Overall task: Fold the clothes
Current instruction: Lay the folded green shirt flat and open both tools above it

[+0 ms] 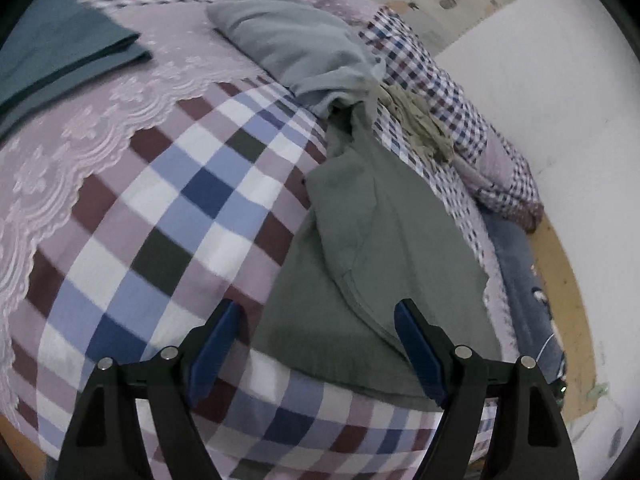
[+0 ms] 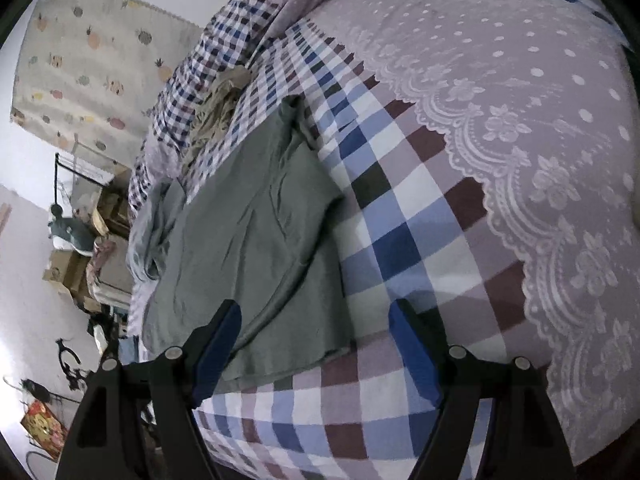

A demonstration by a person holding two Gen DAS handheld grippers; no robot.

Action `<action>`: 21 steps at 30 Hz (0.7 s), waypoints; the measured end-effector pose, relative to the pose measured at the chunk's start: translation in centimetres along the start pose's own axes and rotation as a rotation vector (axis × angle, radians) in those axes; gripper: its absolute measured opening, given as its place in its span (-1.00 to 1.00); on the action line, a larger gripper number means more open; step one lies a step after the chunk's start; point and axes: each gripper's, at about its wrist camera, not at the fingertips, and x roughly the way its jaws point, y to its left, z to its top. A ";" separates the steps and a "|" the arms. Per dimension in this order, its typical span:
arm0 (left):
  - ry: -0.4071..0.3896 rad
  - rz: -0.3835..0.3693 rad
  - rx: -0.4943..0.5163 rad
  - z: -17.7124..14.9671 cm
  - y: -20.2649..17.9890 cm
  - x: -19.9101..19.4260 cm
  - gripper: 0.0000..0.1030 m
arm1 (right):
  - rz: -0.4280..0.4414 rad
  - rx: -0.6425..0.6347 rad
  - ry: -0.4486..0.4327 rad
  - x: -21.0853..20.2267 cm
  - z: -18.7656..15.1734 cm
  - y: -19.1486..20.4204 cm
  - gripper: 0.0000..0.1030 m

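Crumpled grey-green cotton garment (image 1: 360, 248) is lying on the checked purple-and-blue bedspread (image 1: 160, 208). Left gripper (image 1: 318, 344) and right gripper (image 2: 316, 344) both hover spread wide over it, holding nothing.

Both wrist cameras hang close above the bed (image 1: 168, 208), looking forward along their fingers; both catch the green garment (image 2: 248, 240).
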 end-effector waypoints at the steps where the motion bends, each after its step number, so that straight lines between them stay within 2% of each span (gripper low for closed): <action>1: 0.002 0.006 0.013 0.0 -0.2 0.1 0.60 | -0.008 -0.015 0.004 0.2 0.1 0.2 0.57; 4: 0.001 -0.014 0.031 0.1 -0.2 0.1 0.60 | -0.016 -0.052 0.011 0.4 0.2 0.6 0.53; 5: 0.002 -0.030 0.034 0.0 -0.1 -0.1 0.51 | -0.005 -0.067 0.019 0.5 0.1 0.9 0.41; 6: 0.007 -0.039 0.036 0.0 0.0 -0.1 0.43 | 0.003 -0.084 0.030 0.7 0.0 1.3 0.08; 7: 0.013 -0.045 0.038 -0.1 0.0 -0.1 0.30 | 0.004 -0.101 0.040 0.9 -0.2 1.7 -0.02; 9: 0.021 -0.040 0.044 -0.2 0.1 -0.1 0.22 | -0.036 -0.144 0.056 1.4 -0.6 2.5 -0.03; 11: 0.026 -0.029 0.045 -0.2 0.2 0.0 0.06 | -0.068 -0.164 0.060 1.9 -0.7 2.9 -0.04; 12: 0.028 -0.021 0.041 -0.2 0.4 0.1 -0.01 | -0.076 -0.167 0.059 2.0 -0.7 2.9 -0.12; 13: 0.025 -0.010 0.032 -0.1 0.6 0.0 -0.23 | -0.090 -0.172 0.056 2.0 -0.7 3.0 -0.25; 14: 0.020 0.003 0.020 -0.1 0.9 -0.1 -0.65 | -0.126 -0.184 0.048 2.0 -0.8 3.2 -0.72; 15: 0.017 0.006 0.004 0.0 1.2 -0.2 -0.82 | -0.162 -0.196 0.040 1.9 -0.8 3.3 -0.95; 17: 0.012 -0.026 -0.036 0.1 1.9 -0.4 -0.88 | -0.213 -0.234 0.009 1.3 -1.0 3.8 -0.96; 21: -0.042 -0.073 -0.043 0.0 2.2 -1.8 -0.94 | -0.259 -0.347 -0.088 -0.9 -2.0 5.8 -0.98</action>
